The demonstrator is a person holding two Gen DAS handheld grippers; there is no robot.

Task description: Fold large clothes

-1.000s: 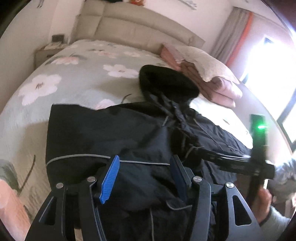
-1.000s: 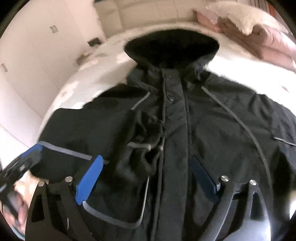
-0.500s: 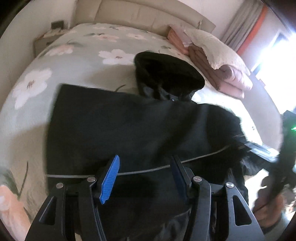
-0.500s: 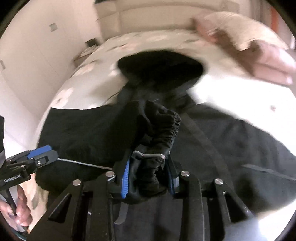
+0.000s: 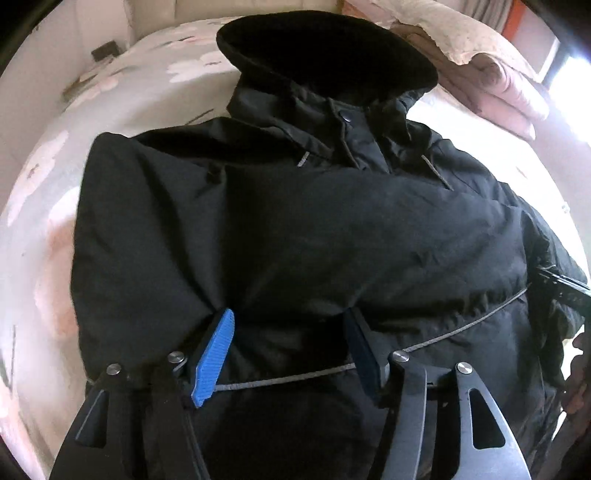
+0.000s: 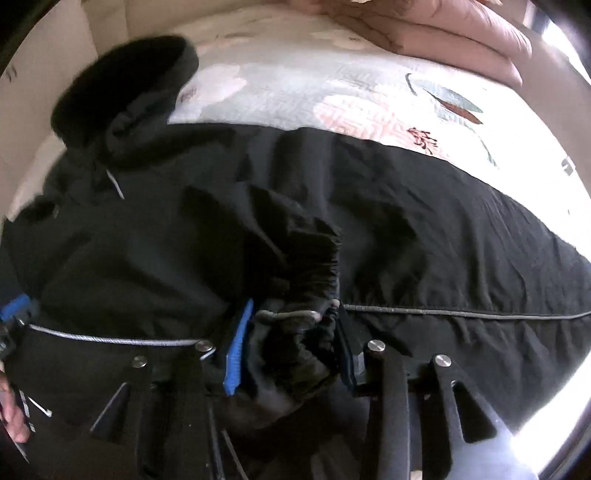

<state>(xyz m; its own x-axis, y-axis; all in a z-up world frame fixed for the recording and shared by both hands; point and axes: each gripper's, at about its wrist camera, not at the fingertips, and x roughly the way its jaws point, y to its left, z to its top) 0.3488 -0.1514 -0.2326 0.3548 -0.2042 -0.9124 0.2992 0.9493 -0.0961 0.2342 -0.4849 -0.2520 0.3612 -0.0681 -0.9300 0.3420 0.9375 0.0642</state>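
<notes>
Jacket (image 5: 295, 229) front-up on the bed (image 5: 40, 206), hood (image 5: 325, 48) toward the headboard, pink quilts (image 6: 443, 33) at the far corner; right tongs (image 6: 291, 328) clenched on the bunched cuff (image 6: 306, 280), a second ago spread wide above the open front, so the grasp is new; since then the sleeve (image 5: 332, 206) has been carried across the chest, where it now lies as a broad band hiding the zip line that showed before; left tongs (image 5: 291, 332) released, fingers apart, low over the sleeve near the grey piping (image 5: 461, 328), gripping nothing; both cameras have dropped closer to the cloth; judged: first sleeve fold nearly laid, cuff not yet let go; remaining are the other sleeve and the body folds; padded cloth may spring back once freed.
</notes>
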